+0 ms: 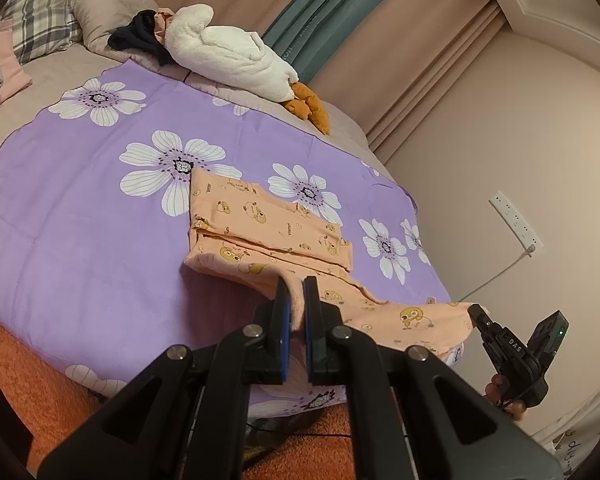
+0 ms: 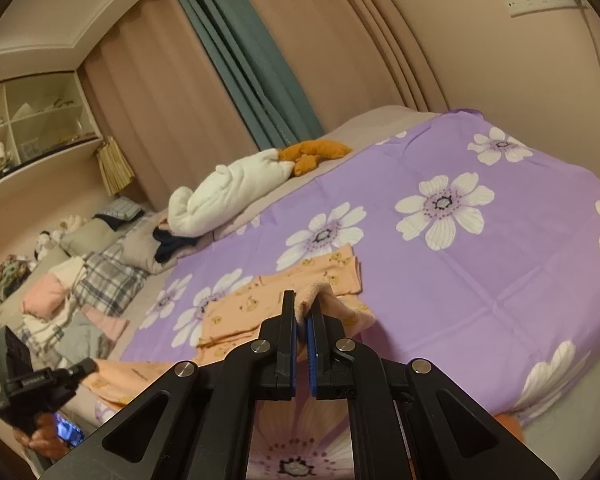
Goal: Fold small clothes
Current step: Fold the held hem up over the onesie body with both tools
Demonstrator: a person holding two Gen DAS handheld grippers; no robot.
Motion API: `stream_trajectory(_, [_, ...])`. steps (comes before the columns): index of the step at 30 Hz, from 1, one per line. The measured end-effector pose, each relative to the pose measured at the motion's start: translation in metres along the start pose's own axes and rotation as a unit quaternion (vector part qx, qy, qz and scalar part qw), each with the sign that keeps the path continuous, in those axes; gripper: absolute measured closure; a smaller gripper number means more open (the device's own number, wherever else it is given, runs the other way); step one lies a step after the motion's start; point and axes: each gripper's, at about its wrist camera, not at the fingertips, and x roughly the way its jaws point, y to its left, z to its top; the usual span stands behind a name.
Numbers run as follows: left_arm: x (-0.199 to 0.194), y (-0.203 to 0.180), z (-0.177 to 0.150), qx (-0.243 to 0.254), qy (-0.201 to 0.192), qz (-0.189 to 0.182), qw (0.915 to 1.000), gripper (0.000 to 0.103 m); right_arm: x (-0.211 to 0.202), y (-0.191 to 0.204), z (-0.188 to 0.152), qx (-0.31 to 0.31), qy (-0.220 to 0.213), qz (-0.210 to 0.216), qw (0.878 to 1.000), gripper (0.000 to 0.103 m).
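Garment (image 1: 268,232): peach knit with a cartoon chick print, looks like small pyjamas; lies on the purple bedspread (image 1: 100,208) near the bed's front edge, far half already folded flat, near edge lifted off the bed.

Left gripper (image 1: 296,300) is clenched on the near hem; a fleecy pale inner face shows bunched between the blue pads. Right gripper (image 2: 302,312) is likewise clamped on a fold of the same cloth, fuzzy side out. Each one shows in the other's view, holding the opposite end of that edge, so the fabric spans between them with a slack sag.

Handling, my read: light, fully limp, no stiffness; it will drape and crease wherever unsupported. Brushed lining gives the pads decent friction, so slip risk is low, but a pinch this close to the edge could pull free if the two hands spread too far. Best hold is where they are now: the two near corners, kept level, so the fold line lands straight across the flat stack.

Bedspread: thin smooth cotton, big white flowers, a few creases. Orange shaggy carpet (image 1: 40,380) below the bed edge.

Further back: white plush goose (image 1: 228,52) with orange feet, soft and bulky, well apart from the work. Behind it plaid pillows (image 1: 40,12), then pink and teal curtains (image 1: 312,28).
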Motion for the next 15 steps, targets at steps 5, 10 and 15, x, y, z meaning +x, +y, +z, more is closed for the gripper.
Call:
stream_trajectory(5, [0.005,0.006,-0.008,-0.008,0.021,0.011,0.9997,0.098,0.0,-0.001,0.0,-0.001,0.001,-0.005,1.0,0.097])
stream_trajectory(10, [0.008,0.012,-0.014,-0.012,0.032,0.023,0.9992,0.098,0.005,-0.002,0.0,0.001,0.007,-0.005,1.0,0.097])
stream_trajectory(15, [0.015,0.013,-0.006,-0.012,0.023,0.02,0.9995,0.098,0.013,-0.004,0.005,0.005,0.01,-0.007,1.0,0.097])
